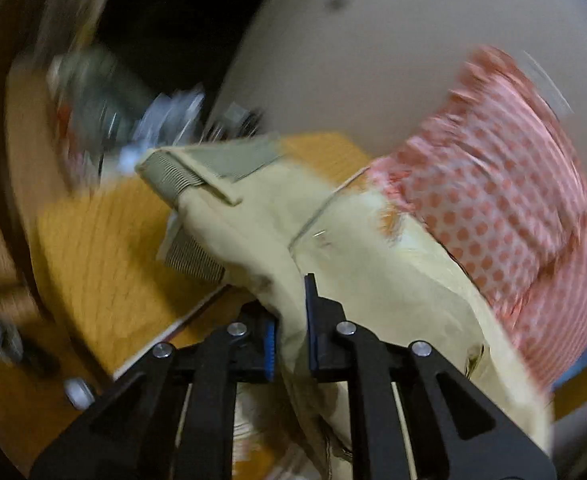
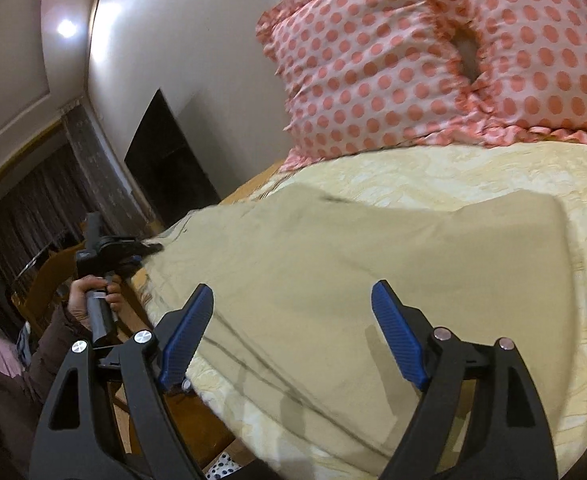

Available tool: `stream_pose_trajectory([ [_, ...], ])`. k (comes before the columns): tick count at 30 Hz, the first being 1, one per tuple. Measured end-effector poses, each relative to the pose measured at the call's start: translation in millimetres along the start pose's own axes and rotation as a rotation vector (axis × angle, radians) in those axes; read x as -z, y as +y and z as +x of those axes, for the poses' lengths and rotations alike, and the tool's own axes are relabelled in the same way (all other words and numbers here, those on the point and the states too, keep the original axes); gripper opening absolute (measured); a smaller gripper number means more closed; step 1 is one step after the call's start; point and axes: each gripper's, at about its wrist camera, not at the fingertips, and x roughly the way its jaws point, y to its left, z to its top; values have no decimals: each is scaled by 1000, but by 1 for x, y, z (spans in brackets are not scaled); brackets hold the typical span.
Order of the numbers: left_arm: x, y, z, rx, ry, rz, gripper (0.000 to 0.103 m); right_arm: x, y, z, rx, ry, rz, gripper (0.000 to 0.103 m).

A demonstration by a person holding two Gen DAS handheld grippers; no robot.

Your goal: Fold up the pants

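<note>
Beige pants [image 2: 333, 264] lie spread on a pale yellow bedspread [image 2: 513, 168]. In the left wrist view my left gripper [image 1: 291, 320] is shut on a fold of the pants [image 1: 261, 232] and holds it lifted, with the ribbed waistband [image 1: 173, 172] hanging to the left. The same gripper shows in the right wrist view [image 2: 149, 248], clamped on the pants' left edge. My right gripper [image 2: 293, 300] is open and empty, its blue pads [image 2: 397, 336] hovering just above the near part of the pants.
A pink polka-dot pillow [image 2: 433, 60] lies at the head of the bed, beyond the pants. A wooden bed frame [image 2: 177, 412] runs along the left edge. A dark doorway [image 2: 165, 164] and curtains [image 2: 33, 208] stand to the left. The left wrist view is motion-blurred.
</note>
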Motion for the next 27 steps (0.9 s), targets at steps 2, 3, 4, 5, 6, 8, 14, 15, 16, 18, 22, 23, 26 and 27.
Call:
stream_pose_trajectory([
  [2, -8, -42, -19, 41, -59, 132, 10, -5, -11, -13, 17, -39, 25, 83],
  [3, -10, -75, -31, 91, -85, 224, 10, -7, -19, -24, 34, -68, 44, 83],
  [4, -9, -100, -40, 127, -102, 293, 10, -9, -25, -32, 49, -90, 60, 84],
  [5, -1, -137, -52, 189, -127, 399, 9, -11, -31, -40, 68, -113, 76, 84],
  [6, 10, -166, -63, 249, -139, 485, 9, -13, -41, -53, 94, -143, 103, 85],
  [8, 36, -211, -77, 358, -142, 621, 9, -13, -52, -68, 125, -179, 141, 86],
  [14, 193, -298, -74, 583, 50, 1080, 10, -8, -93, -108, 147, -272, 328, 90],
  [15, 212, -299, -69, 582, 82, 1134, 11, -8, -100, -108, 132, -262, 367, 90],
  [16, 232, -298, -64, 577, 131, 1187, 14, -9, -106, -106, 121, -242, 393, 90],
  [18, 255, -289, -58, 575, 217, 1239, 20, -11, -113, -96, 106, -184, 421, 90],
  [22, 210, -263, -80, 630, 158, 1089, 65, -20, -122, -68, 79, -72, 447, 90],
  [23, 181, -250, -84, 636, 117, 990, 72, -21, -123, -61, 89, -44, 449, 89],
  [26, 119, -221, -57, 542, 108, 795, 77, -22, -126, -33, 147, 62, 430, 82],
  [27, 106, -212, -40, 492, 136, 756, 77, -22, -124, -28, 174, 78, 411, 78],
])
